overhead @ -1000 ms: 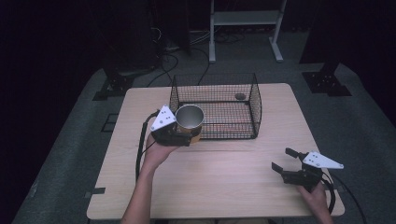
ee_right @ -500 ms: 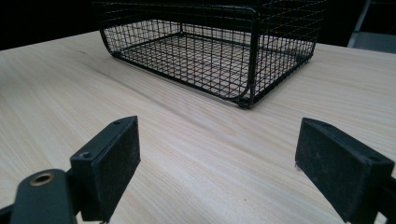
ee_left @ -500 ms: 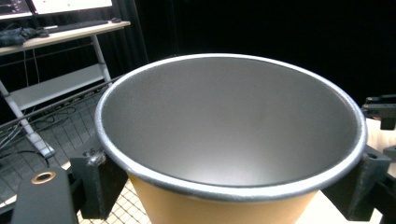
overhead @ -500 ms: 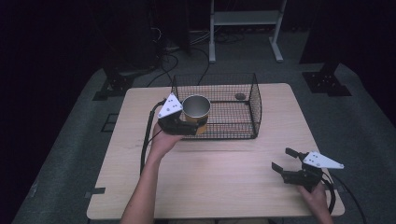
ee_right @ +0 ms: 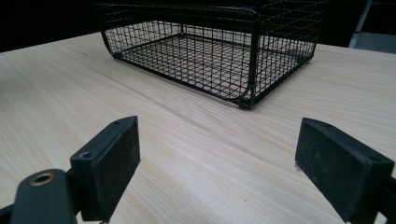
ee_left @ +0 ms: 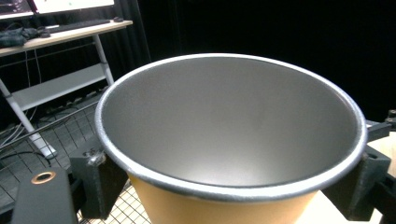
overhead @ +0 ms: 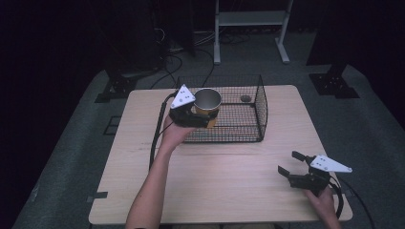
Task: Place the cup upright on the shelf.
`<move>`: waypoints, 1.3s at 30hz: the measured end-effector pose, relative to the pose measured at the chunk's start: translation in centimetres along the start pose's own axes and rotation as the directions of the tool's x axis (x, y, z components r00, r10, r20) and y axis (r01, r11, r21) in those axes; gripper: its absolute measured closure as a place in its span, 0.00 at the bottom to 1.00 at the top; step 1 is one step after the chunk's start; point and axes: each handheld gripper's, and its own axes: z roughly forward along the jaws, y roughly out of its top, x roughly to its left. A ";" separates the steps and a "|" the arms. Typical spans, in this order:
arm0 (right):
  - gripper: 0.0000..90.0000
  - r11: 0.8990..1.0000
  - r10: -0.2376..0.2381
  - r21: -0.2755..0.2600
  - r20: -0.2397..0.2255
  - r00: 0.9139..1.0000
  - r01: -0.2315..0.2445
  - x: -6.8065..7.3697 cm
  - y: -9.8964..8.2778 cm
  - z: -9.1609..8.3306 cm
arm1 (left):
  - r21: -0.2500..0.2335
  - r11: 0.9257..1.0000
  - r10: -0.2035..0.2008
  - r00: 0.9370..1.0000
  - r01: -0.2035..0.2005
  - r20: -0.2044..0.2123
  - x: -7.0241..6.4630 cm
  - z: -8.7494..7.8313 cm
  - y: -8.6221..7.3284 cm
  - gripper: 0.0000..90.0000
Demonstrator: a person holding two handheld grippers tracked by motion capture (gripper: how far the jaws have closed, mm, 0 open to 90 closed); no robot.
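We hold the paper cup point(overhead: 207, 101) upright in our left gripper point(overhead: 197, 117), jaws clamped on its sides, above the wire basket's point(overhead: 260, 107) near-left wall. Our right gripper point(overhead: 290, 163) rests well apart, jaws wide and empty.

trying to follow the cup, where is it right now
In the high view the cup is held in the left gripper over the wire basket's near-left corner, at the table's far left-centre.

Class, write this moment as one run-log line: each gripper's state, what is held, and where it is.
left gripper: shut on paper cup | cup: above wire basket left end | right gripper: open, holding nothing, over table
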 end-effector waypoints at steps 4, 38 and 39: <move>0.14 1.000 0.000 0.000 -0.001 1.000 0.000 0.0 0.0 0.0 | -0.006 1.000 -0.002 1.000 0.002 -0.004 0.3 0.5 0.3 0.15; 0.14 1.000 0.004 -0.005 -0.010 1.000 -0.004 0.0 0.0 0.0 | 0.042 0.998 -0.057 0.998 0.056 0.014 3.5 6.7 0.2 0.15; 0.14 1.000 0.004 -0.005 -0.011 1.000 -0.004 0.0 0.0 0.0 | 0.046 0.997 -0.055 0.998 0.054 0.016 3.6 6.9 0.1 0.15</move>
